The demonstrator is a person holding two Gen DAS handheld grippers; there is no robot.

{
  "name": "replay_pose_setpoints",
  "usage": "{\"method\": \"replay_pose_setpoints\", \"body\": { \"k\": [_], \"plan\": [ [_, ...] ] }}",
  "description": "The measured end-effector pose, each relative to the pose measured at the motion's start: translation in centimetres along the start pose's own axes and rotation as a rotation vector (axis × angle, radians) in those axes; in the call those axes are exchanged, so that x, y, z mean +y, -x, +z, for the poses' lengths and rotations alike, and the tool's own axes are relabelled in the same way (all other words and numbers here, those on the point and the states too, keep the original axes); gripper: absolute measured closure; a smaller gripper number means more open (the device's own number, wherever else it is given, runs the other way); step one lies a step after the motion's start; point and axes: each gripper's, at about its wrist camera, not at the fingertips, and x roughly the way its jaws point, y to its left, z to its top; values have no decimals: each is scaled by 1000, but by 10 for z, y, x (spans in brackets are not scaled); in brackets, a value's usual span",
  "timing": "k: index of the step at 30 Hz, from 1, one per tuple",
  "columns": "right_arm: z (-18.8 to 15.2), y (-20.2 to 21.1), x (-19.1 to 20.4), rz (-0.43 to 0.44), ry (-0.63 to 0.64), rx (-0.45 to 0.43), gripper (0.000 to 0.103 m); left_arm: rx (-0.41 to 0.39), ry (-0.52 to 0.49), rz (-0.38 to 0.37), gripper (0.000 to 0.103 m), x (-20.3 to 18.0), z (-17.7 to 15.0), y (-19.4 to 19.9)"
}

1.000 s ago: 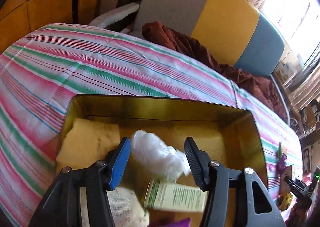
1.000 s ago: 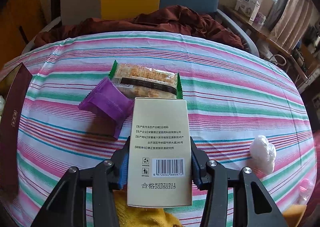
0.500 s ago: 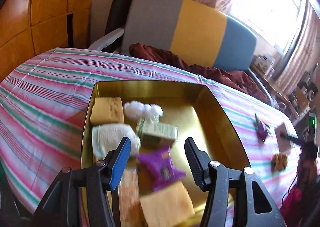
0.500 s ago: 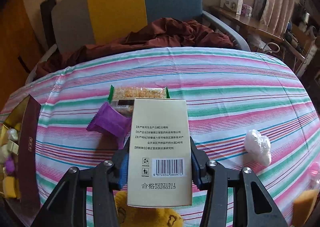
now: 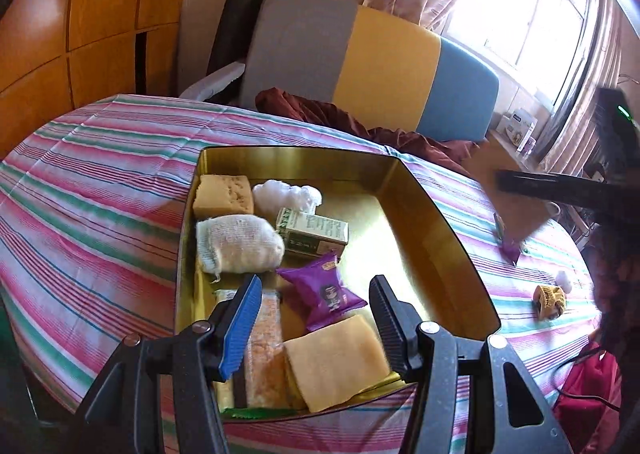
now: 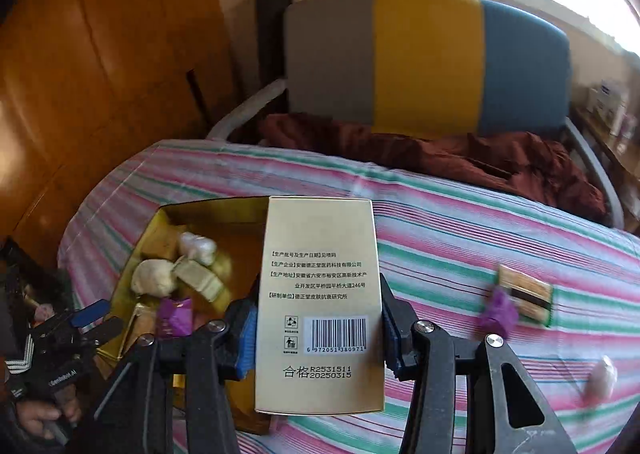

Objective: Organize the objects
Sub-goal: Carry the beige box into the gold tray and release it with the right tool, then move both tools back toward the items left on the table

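— On the striped cloth (image 5: 100, 190), what stands at the left side?

— One gold tin (image 5: 420, 210), lid off, its far wall toward the chair (image 5: 372, 62). Contents: a yellow sponge (image 5: 224, 194) in the far left corner, a white wad (image 5: 288, 194) beside it, a green-print carton (image 5: 316, 234) lying flat, a gauze roll (image 5: 236, 242) touching the carton's left end, a purple sachet (image 5: 328, 294), a snack bar (image 5: 264, 346) along the near left wall, and a pale slab (image 5: 336, 362) at the near wall.

— Left gripper (image 5: 312, 318)?

— Held above the tin's near end, pointing down into it. Jaws parted about halfway, nothing between the pads (the sachet shows through the gap but lies on the tin floor).

— Right gripper (image 6: 318, 326)?

— Clamped on a tall beige box (image 6: 320, 294), one pad on each long side, barcode face toward the camera. Box is upright in the grip, off the cloth, its far end over the tin's right edge as that camera sees it.

— Loose items outside the tin?

— A second snack bar (image 6: 524, 294) and a second purple sachet (image 6: 498, 312), touching each other, right of the box. A white wad (image 6: 600, 376) near the right edge (blurred). A small yellow item (image 5: 550, 300) near the right edge in the left camera; I cannot tell what it is.
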Motion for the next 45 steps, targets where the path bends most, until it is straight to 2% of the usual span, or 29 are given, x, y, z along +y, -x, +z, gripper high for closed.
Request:
{"method": "replay_pose_setpoints", "body": {
  "k": [3, 5, 11, 13, 15, 17, 22, 26, 37, 45],
  "plan": [
    [9, -49, 38, 19, 45, 79, 53, 6, 24, -5, 47, 11, -3, 2],
    [13, -82, 55, -9, 61, 126, 53, 9, 37, 1, 47, 18, -6, 3],
    [22, -156, 65, -103, 18, 233, 53, 16, 98, 10, 47, 41, -13, 2],
    [28, -163, 62, -60, -43, 227, 50, 15, 104, 9, 47, 44, -13, 1],
    [30, -166, 58, 51, -118, 217, 44, 19, 101, 14, 47, 45, -14, 0],
    [30, -164, 58, 88, -137, 198, 33, 19, 94, 24, 47, 45, -15, -1],
    [17, -151, 57, 94, -126, 178, 28, 15, 83, 40, 47, 40, -16, 0],
    [6, -128, 55, 69, -92, 143, 20, 5, 80, 57, 47, 34, -16, 5],
    [-30, -61, 54, 13, -2, 34, 12, -44, -7, 104, 47, 8, -18, 26],
    [-53, -17, 13, -45, -39, 2, 10, -62, -78, 84, 47, -16, -19, 35]
  ]
}}
